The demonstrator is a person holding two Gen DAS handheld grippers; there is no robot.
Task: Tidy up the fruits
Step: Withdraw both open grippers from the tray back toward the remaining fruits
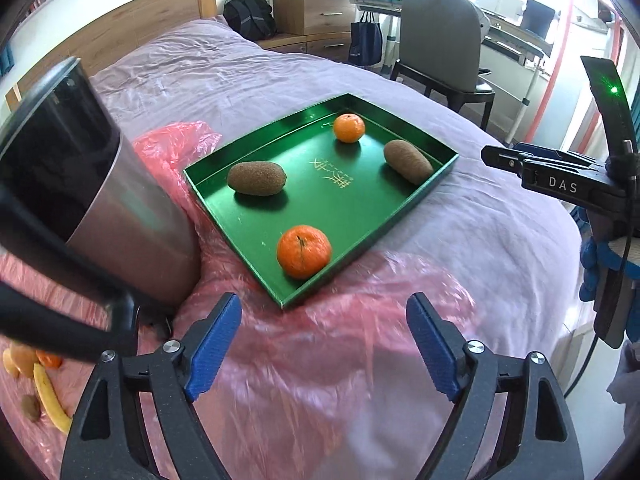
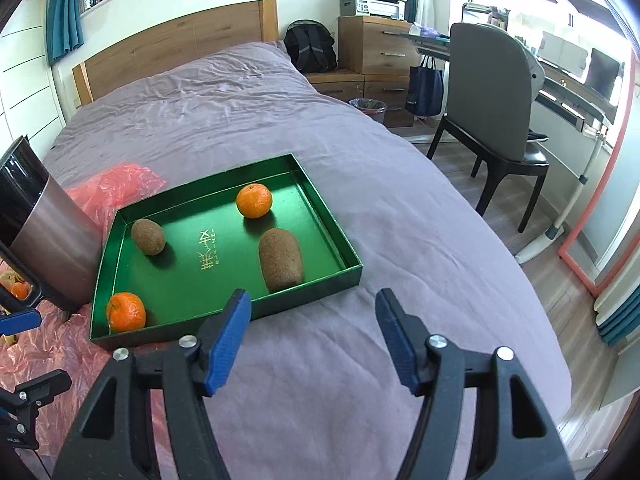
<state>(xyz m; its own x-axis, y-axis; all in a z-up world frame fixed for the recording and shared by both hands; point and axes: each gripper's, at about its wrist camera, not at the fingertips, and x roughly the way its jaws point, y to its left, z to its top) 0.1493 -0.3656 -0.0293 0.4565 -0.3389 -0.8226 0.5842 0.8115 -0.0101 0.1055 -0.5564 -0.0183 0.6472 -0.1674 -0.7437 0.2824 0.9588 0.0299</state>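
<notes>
A green tray (image 1: 412, 204) (image 2: 332, 220) lies on the bed and holds two mandarins and two kiwis. The near mandarin (image 1: 304, 251) (image 2: 126, 312) sits in the tray's front corner, the far mandarin (image 1: 349, 128) (image 2: 254, 200) toward the back. One kiwi (image 1: 257, 178) (image 2: 148, 236) lies at the left, the other kiwi (image 1: 408, 161) (image 2: 280, 259) at the right. My left gripper (image 1: 324, 316) hangs open over the pink plastic sheet (image 1: 320, 360) just before the tray, nothing between its blue pads. My right gripper (image 2: 314, 312) is open above the bedspread in front of the tray, also empty.
A tall metal cup (image 1: 92, 184) (image 2: 44, 232) stands left of the tray. More fruit, a banana (image 1: 50, 398) among it, lies on the plastic at the far left. The purple bedspread (image 2: 240, 120) stretches back to a wooden headboard. A chair (image 2: 492, 104) and desk stand right of the bed.
</notes>
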